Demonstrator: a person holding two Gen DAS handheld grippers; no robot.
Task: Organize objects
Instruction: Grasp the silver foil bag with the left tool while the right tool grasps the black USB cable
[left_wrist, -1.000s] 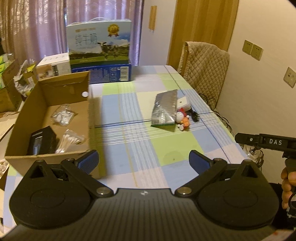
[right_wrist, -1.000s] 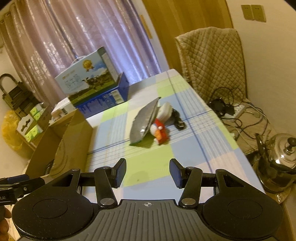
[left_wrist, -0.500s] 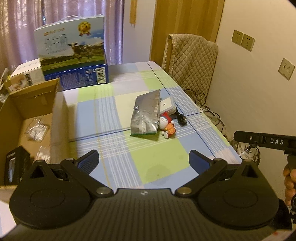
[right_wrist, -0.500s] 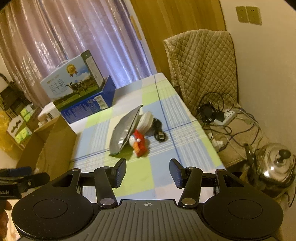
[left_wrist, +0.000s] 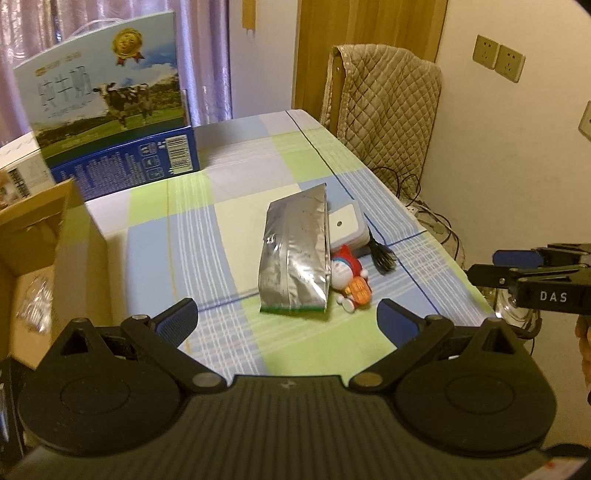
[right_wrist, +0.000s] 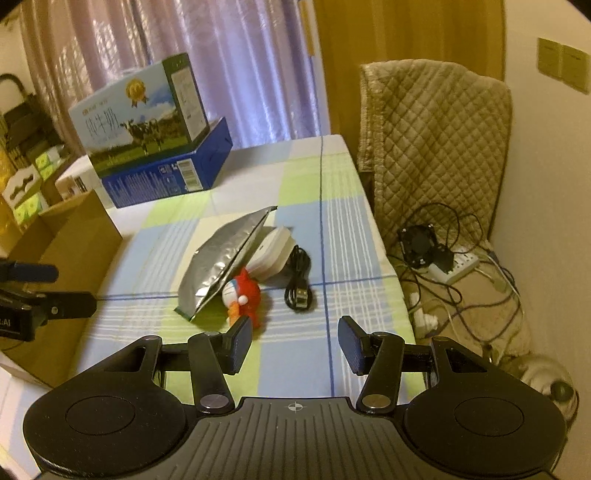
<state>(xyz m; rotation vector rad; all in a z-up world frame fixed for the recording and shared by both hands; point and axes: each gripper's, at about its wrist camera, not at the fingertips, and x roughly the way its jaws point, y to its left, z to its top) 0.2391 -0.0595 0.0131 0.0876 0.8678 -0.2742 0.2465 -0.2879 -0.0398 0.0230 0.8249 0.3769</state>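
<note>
A: What surface and room appear?
B: A table under a checked cloth (left_wrist: 236, 229) of blue, green and white, in a room with pale purple curtains (right_wrist: 236, 66), a wooden door (left_wrist: 369, 40) and a chair draped in a quilted cover (right_wrist: 436, 147). Wall sockets (left_wrist: 498, 57) sit on the cream wall; cables and a power strip (right_wrist: 458, 264) lie on the floor beside the table.

A: Which large items stand on the table?
B: A milk carton with a cow picture (left_wrist: 107, 92) rests on a blue box (left_wrist: 129, 166) at the far end. An open cardboard box (left_wrist: 44, 258) stands at the left edge.

A: Where are the loose objects?
B: Near the table's middle lies a silver foil pouch (left_wrist: 295, 254). Touching its right side are a white case (left_wrist: 347, 225) and a red and blue cartoon figure (left_wrist: 349, 275); just beside them lies a coiled black USB cable (right_wrist: 300, 280).

A: And the tongs?
B: The left gripper (left_wrist: 288, 317) is spread wide and empty, above the near cloth. The right gripper (right_wrist: 293, 343) is also parted and empty, its left fingertip (right_wrist: 240, 343) in line with the figure.
</note>
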